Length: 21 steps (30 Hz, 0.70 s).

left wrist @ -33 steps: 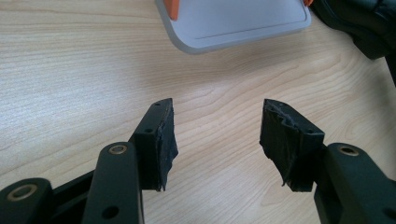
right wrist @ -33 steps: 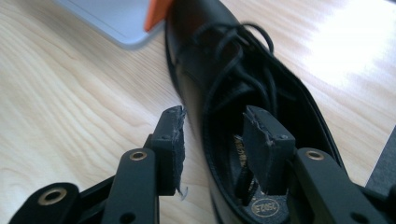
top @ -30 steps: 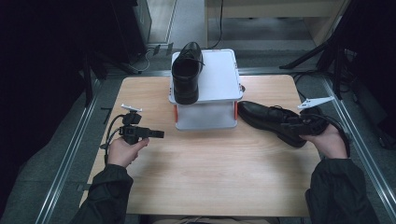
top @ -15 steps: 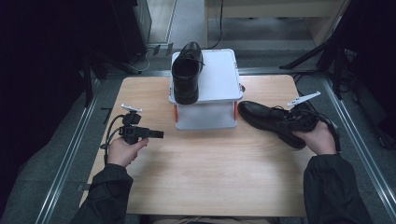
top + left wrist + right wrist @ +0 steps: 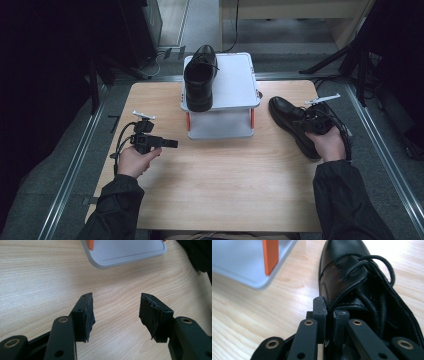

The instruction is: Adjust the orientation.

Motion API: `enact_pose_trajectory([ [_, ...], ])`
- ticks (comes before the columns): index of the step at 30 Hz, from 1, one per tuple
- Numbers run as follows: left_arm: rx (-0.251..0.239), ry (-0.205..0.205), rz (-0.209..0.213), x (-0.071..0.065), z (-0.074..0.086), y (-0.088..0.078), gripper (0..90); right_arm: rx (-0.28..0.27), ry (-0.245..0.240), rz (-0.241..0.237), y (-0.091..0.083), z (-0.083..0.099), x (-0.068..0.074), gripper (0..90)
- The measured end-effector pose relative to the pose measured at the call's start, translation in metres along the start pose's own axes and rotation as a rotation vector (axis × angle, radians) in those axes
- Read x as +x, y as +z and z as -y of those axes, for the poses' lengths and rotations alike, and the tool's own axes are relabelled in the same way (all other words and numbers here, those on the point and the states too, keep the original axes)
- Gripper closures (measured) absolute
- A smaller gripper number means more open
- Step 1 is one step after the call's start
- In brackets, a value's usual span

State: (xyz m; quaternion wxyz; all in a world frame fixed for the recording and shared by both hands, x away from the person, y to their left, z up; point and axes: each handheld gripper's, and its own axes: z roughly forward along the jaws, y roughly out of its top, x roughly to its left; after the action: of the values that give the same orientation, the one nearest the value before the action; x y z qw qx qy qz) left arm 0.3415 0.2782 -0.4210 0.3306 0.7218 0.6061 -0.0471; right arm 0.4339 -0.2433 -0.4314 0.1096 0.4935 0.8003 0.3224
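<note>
Now right tool [image 5: 329, 311] clamped on shoe [image 5: 352, 277] collar.

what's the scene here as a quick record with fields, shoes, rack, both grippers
shoe on table: black lace-up shoe, right of the rack, toe pointing away from the person
shoe on rack: second black shoe, on the top shelf
rack: grey two-shelf rack with orange posts
right gripper: jaws have just been closing, now clamped on the side wall of the table shoe's opening
left gripper: open, nothing between the jaws, over bare wooden table
</note>
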Motion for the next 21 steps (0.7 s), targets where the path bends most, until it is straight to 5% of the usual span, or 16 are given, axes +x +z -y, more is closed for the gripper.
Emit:
enact_pose_trajectory([
  [4,0.006,0.004,-0.006,0.002,0.001,0.001,44.9,0.032,-0.025,-0.005,0.001,0.002,0.005,73.0],
  [7,0.006,0.002,-0.005,0.002,0.001,0.000,44.9,0.011,-0.063,0.001,-0.015,0.005,0.006,71.1],
  [14,0.003,0.001,-0.003,0.002,0.001,0.000,44.8,-0.056,0.000,-0.033,-0.051,0.013,-0.011,89.1],
  [18,0.011,0.006,-0.003,0.003,0.001,0.003,44.9,0.033,-0.024,-0.038,-0.033,0.016,-0.017,89.8],
  [21,0.023,0.007,-0.004,0.004,0.000,0.005,44.9,0.136,-0.058,-0.097,-0.015,0.013,-0.013,90.0],
])
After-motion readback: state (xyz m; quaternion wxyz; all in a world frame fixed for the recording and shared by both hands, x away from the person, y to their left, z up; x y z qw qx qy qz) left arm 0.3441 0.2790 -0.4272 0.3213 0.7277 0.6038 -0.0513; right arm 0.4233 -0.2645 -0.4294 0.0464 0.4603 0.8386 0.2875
